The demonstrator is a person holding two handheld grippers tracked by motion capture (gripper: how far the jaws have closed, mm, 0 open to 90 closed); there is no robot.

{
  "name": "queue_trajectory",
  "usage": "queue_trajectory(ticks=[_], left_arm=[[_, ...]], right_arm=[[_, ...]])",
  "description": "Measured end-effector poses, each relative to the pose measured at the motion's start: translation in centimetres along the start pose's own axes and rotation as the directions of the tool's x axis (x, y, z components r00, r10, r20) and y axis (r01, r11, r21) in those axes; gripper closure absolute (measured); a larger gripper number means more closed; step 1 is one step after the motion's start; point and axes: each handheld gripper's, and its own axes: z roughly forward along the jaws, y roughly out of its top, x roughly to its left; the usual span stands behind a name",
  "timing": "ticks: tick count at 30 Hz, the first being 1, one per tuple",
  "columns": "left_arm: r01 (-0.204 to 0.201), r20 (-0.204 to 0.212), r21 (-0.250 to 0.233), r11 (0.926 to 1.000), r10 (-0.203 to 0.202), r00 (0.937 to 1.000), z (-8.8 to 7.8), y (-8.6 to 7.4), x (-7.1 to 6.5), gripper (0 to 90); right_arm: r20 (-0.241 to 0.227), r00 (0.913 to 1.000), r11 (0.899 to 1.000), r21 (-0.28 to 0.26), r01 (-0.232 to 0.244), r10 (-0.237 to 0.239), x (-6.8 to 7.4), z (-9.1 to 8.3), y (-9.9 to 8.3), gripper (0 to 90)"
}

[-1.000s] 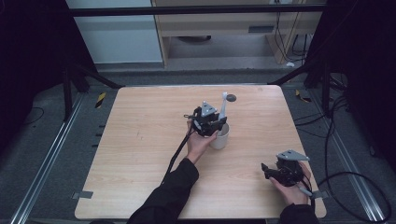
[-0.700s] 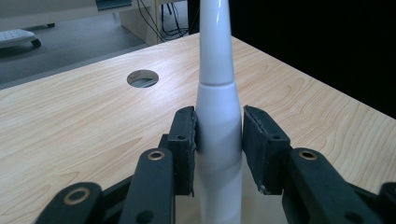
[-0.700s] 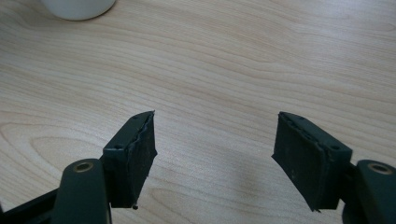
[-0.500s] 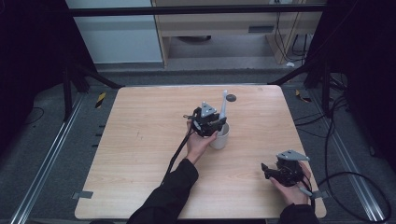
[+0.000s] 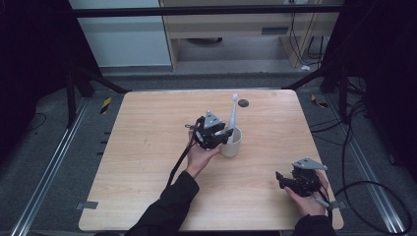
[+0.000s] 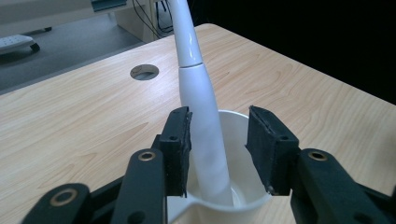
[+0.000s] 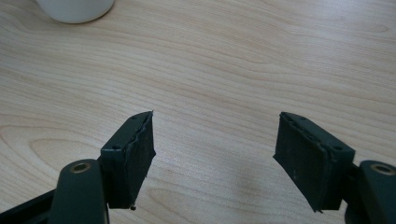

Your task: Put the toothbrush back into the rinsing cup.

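Item: white cup (image 5: 231, 143), standing near the middle of the wooden table (image 5: 147, 147). In it a white electric toothbrush (image 5: 231, 114) stands, leaning, head up.

Your left gripper (image 5: 222, 137) sits at the cup; its jaws have just been opening and now stand released either side of the toothbrush handle (image 6: 205, 126), one pad touching or almost touching it, the other clear.

Your right gripper (image 5: 281, 180), well apart from the cup toward the table's near right corner, is released, bare wood between its pads (image 7: 130, 154).

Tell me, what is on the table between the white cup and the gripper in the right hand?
Nothing: the high view shows bare wood between the white cup and the right gripper.
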Motion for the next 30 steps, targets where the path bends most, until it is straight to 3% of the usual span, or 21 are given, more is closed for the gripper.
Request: queue_trajectory(ticks=[6,14,23,30], left_arm=[[-0.019,0.000,0.016,0.9997,0.019,0.9998,-2.9,-0.2,0.6,53.2],[-0.056,-0.043,0.053,0.9970,0.059,0.9974,-6.5,-2.1,1.9,45.4],[-0.026,-0.108,0.087,0.9959,0.035,0.9936,-9.7,-5.9,4.0,38.1],[0.042,-0.166,0.105,0.9936,-0.024,0.9858,-12.7,-9.4,6.1,36.2]], right_arm=[[0.006,1.0000,1.000,-0.003,-0.006,0.006,0.0,-0.1,0.0,27.2],[0.009,0.9999,1.000,-0.003,-0.014,0.014,-0.1,-0.2,-0.1,26.1],[0.016,0.9997,1.000,-0.003,-0.016,0.016,-0.2,-0.3,-0.3,25.7],[0.020,0.9995,1.000,-0.001,-0.023,0.023,-0.2,-0.4,-0.3,25.4]])
